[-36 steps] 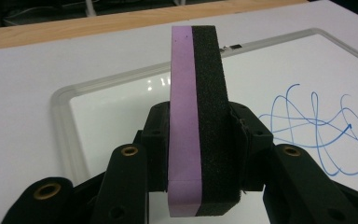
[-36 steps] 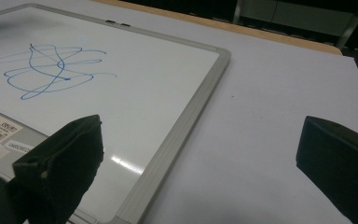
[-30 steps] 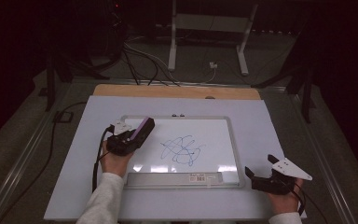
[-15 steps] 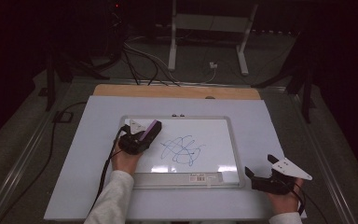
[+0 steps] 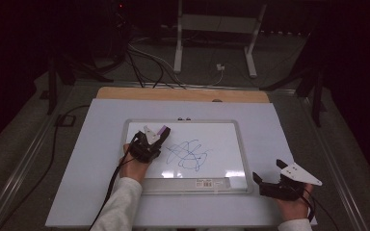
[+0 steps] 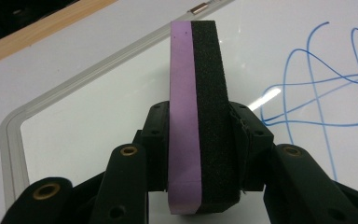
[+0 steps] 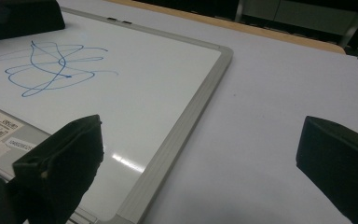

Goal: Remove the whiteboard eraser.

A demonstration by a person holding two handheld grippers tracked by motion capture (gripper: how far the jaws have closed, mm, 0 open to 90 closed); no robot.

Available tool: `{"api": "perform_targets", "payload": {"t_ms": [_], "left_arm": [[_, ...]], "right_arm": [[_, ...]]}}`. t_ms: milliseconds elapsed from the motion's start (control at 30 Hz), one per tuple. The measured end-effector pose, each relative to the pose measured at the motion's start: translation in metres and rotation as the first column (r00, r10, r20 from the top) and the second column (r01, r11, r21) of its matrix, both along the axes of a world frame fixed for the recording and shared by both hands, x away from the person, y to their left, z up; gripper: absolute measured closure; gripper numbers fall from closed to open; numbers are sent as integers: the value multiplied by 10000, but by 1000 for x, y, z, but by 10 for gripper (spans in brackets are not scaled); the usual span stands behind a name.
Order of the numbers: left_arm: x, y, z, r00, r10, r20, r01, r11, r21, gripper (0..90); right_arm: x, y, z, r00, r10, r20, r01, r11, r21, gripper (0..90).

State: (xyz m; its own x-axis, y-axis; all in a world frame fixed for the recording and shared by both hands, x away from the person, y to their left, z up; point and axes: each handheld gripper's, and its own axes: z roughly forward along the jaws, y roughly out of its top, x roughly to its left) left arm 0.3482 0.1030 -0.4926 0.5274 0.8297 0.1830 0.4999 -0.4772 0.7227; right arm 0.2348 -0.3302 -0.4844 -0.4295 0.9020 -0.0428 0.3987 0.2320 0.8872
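Note:
A whiteboard (image 5: 188,121) lies flat on the table with a blue scribble (image 5: 189,155) near its middle. My left gripper (image 5: 155,137) hovers over the board's left part, just left of the scribble, shut on an eraser (image 5: 162,130) with a purple back and black felt. In the left gripper view the eraser (image 6: 200,93) stands on edge between the jaws, with the scribble (image 6: 321,79) to its right. My right gripper (image 5: 268,169) rests at the board's near right corner, open and with nothing between its fingers; in its own view the gripper (image 7: 200,135) straddles the board's rim (image 7: 191,107).
A white sheet (image 5: 86,159) covers the table, with a wooden edge (image 5: 183,94) at the far side. A barcode label (image 5: 204,183) sits on the board's near rim. Cables and a metal stand (image 5: 212,29) are on the floor beyond.
My left gripper has moved right with the eraser, from the board's left edge to just beside the scribble. The right gripper has stayed still.

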Motion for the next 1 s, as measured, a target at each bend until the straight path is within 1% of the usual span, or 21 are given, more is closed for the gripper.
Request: {"api": "perform_targets", "payload": {"t_ms": [67,133,200,233,267,300,367,400,433,500,567,600,633,700,733,767,833,900,933,967,1000], "left_arm": [[-2,-4,0,9999,-133,-5,133,9998,163,620],[-4,-9,-2,9998,-175,-15,175,9983,555,610],[-6,-14,-5,9991,-410,-67,414,9950,904,559],[-7,-17,-6,9989,-470,-57,473,9929,1096,559],[-8,-18,-7,9986,-522,-64,526,9919,1159,544],[-8,-19,-7,9983,-583,-76,588,9920,1114,511],[-9,-21,-6,9978,-668,-57,670,9924,1034,503],[-10,-21,-5,9972,-752,-50,753,9928,931,480],[-10,-22,-5,9969,-784,-37,784,9927,916,478],[-12,-24,-3,9957,-929,66,920,9918,884,442],[-13,-24,-1,9944,-1059,53,1053,9917,732,440],[-14,-25,-1,9940,-1098,32,1095,9928,493,443],[-15,-26,1,9918,-1277,27,1275,9909,422,457],[-16,-27,1,9905,-1373,5,1372,9897,399,460],[-16,-27,1,9903,-1389,10,1388,9897,350,460],[-16,-27,1,9902,-1397,-44,1397,9900,172,461],[-16,-26,1,9913,-1313,-6,1313,9913,129,450],[-15,-25,2,9922,-1247,-28,1246,9921,-159,449],[-14,-24,3,9932,-1162,-16,1161,9928,-307,433],[-13,-23,4,9942,-1073,-26,1070,9930,-505,375],[-12,-21,4,9950,-995,-93,985,9922,-757,352]], "right_arm": [[0,0,0,10000,-1,-1,1,10000,-8,10],[0,0,0,10000,-4,-7,4,10000,-15,10],[0,0,0,10000,-12,-11,12,10000,-18,10],[0,0,0,10000,-12,-11,12,10000,-18,10],[0,0,0,10000,-12,-18,12,10000,-16,10],[0,0,0,10000,-14,-21,14,10000,-19,10],[0,0,0,10000,-17,-22,17,10000,-21,10],[0,0,0,10000,-20,-25,20,10000,-11,10],[0,0,0,10000,-20,-26,20,10000,-25,10],[0,0,0,10000,-11,-36,11,10000,-17,10],[0,0,0,10000,-2,-31,2,10000,-33,10],[0,0,0,10000,0,-30,0,10000,-41,10],[0,0,0,10000,7,-34,-8,10000,-51,10],[0,0,0,10000,7,-37,-7,10000,-56,10],[0,0,0,10000,7,-37,-7,10000,-56,10],[0,0,0,10000,5,-30,-5,10000,-49,10],[0,0,0,10000,5,-33,-5,10000,-50,10],[0,0,0,10000,8,-34,-8,10000,-52,10],[0,0,0,10000,7,-24,-8,10000,-48,10],[0,0,0,10000,1,-29,-1,10000,-39,10],[0,0,0,10000,0,-37,0,10000,-40,10]]}}
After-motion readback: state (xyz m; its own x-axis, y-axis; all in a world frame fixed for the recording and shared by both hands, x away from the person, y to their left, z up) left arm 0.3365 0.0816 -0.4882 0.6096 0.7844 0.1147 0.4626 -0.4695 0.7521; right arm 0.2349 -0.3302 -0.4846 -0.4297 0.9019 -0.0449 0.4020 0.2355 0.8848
